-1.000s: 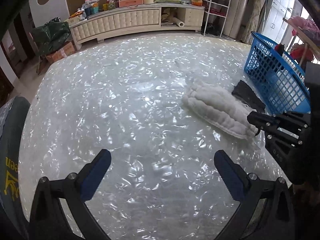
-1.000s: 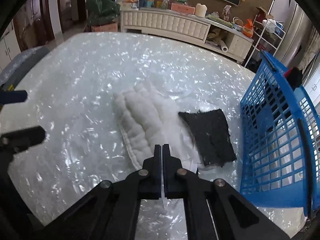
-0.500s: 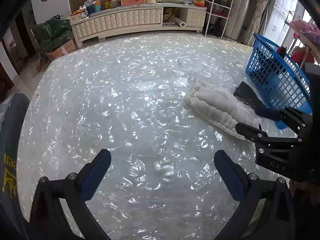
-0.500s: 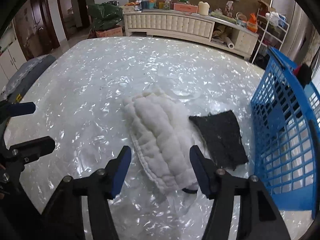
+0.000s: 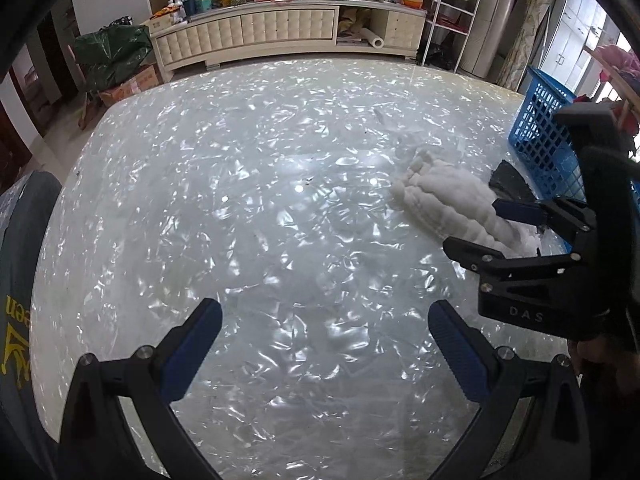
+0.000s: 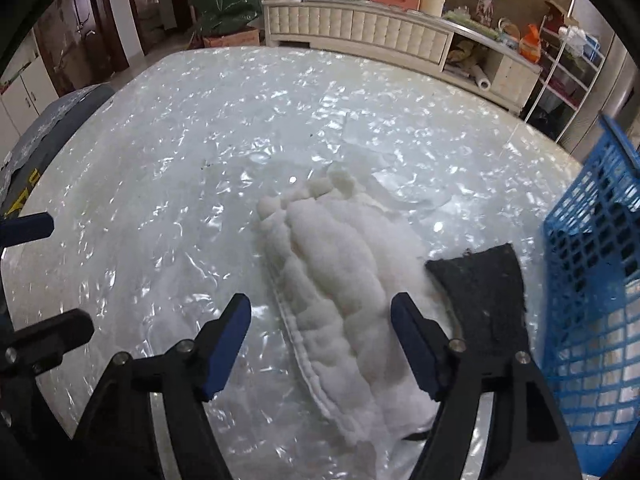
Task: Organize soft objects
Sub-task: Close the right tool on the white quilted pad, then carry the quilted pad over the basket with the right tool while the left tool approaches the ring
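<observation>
From the left wrist, the left hand-held gripper (image 5: 324, 346) hangs wide open and empty over the bare table (image 5: 240, 216), the white fluffy cloth (image 5: 448, 200) and black cloth (image 5: 510, 182) lying well off to its right beside the blue basket (image 5: 540, 140), so the sorting looks barely begun. From the right wrist, the right hand-held gripper (image 6: 320, 344) is spread wide, holding nothing, its fingers straddling the white fluffy cloth's near end, with the black cloth just right of it.

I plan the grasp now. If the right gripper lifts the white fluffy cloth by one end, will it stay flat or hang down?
The white fluffy cloth would probably hang limp: it lies in soft puffy ridges with no stiff edge. It looks light for its bulk. The open right gripper straddles its near end; the glossy table may let the rest slide rather than catch.
</observation>
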`<move>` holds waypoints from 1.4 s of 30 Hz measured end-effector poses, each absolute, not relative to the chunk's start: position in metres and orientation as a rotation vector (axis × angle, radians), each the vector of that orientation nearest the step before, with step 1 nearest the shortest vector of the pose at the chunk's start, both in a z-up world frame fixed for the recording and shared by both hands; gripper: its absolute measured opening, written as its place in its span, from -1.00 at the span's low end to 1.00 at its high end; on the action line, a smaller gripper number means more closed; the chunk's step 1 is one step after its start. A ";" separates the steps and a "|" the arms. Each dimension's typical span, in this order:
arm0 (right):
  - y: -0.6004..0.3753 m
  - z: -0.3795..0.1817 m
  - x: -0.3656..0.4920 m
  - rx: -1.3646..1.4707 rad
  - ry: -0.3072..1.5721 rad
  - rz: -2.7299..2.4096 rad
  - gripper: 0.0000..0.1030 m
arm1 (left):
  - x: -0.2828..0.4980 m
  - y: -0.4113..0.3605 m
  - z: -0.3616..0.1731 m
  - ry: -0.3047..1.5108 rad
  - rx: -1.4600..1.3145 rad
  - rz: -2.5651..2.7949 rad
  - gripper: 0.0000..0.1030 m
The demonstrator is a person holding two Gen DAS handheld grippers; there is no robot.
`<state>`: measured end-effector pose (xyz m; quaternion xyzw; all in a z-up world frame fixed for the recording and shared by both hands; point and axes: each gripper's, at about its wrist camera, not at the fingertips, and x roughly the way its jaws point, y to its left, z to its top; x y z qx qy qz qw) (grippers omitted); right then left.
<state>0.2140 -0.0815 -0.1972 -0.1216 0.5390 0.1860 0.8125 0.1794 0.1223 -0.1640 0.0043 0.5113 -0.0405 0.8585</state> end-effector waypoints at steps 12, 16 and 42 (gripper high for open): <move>-0.096 -0.188 0.208 -0.240 1.108 0.359 -0.59 | 0.180 0.120 -0.164 1.076 0.023 -0.082 0.99; -0.104 -0.163 0.197 -0.211 1.068 0.378 -0.59 | 0.179 0.116 -0.160 1.064 0.035 -0.081 0.99; -0.194 -0.052 0.151 -0.053 0.879 0.394 -0.58 | 0.168 0.015 -0.109 1.000 0.136 -0.154 0.99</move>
